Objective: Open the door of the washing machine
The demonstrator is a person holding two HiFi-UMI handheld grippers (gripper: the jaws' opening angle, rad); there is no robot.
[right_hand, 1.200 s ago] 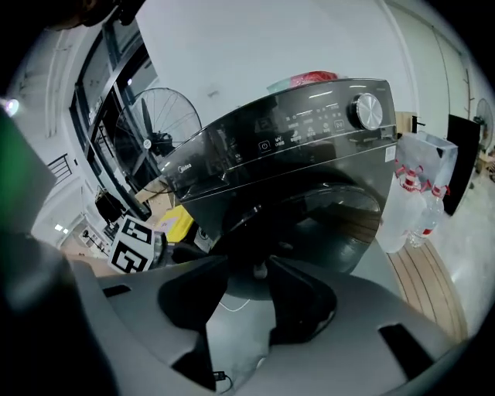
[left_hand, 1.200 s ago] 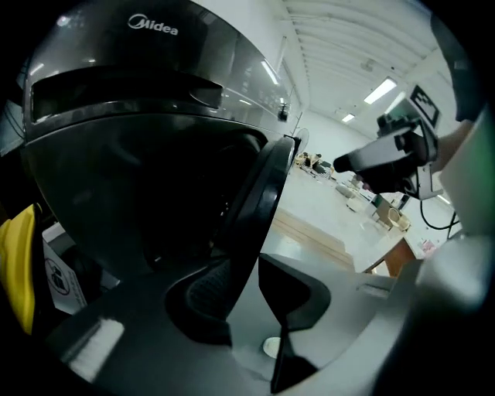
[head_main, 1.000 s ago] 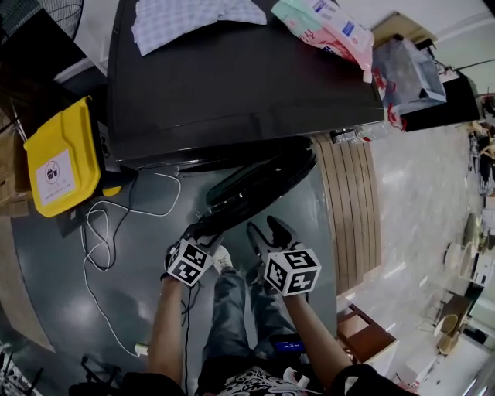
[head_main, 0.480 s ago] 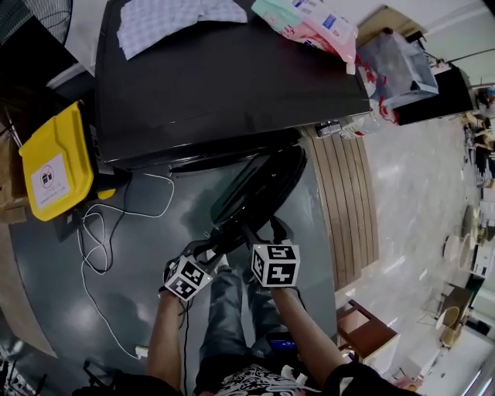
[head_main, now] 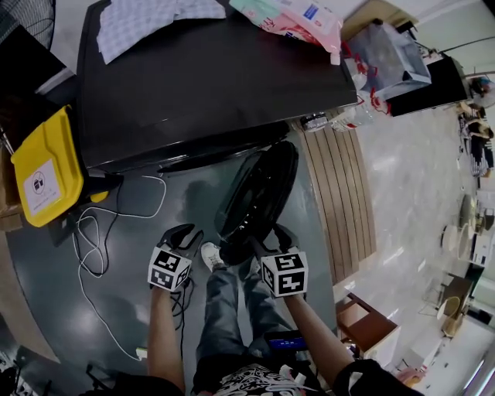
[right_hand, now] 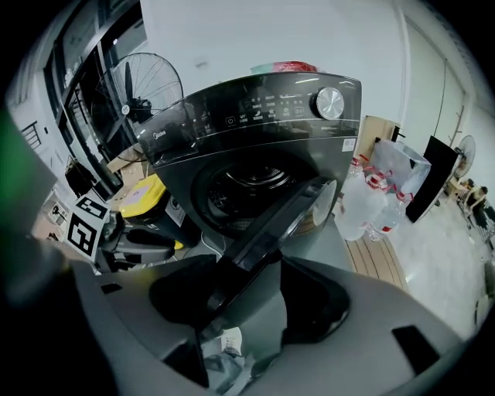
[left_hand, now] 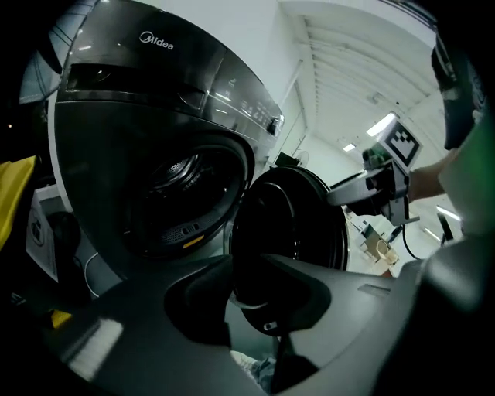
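Yellow plastic marks the bin (head_main: 45, 172) at the floor's left edge, beside the washer (head_main: 209, 93), with a white cable (head_main: 99, 232) looping over the grey floor (head_main: 46, 286) in front of it. A checked cloth (head_main: 147, 19) lies at the far-left corner of the washer's top. The left gripper (head_main: 184, 232) hangs over the floor just left of the door (head_main: 259, 193); its jaws have just been closing but stand apart, released, with nothing between them. The door is swung wide out from the washer's front, edge-on to the person, leaving the drum (left_hand: 174, 174) bare. The right gripper (head_main: 267, 238) straddles the door's near edge: its jaws have just been closing, yet they are not clenched, as the edge lies against one jaw with floor showing beside the other. A packet (head_main: 294, 15) sits at the top's far-right corner. Wooden slats (head_main: 340, 193) cover the floor right of the door, with bottles (head_main: 340, 120) at their far end.
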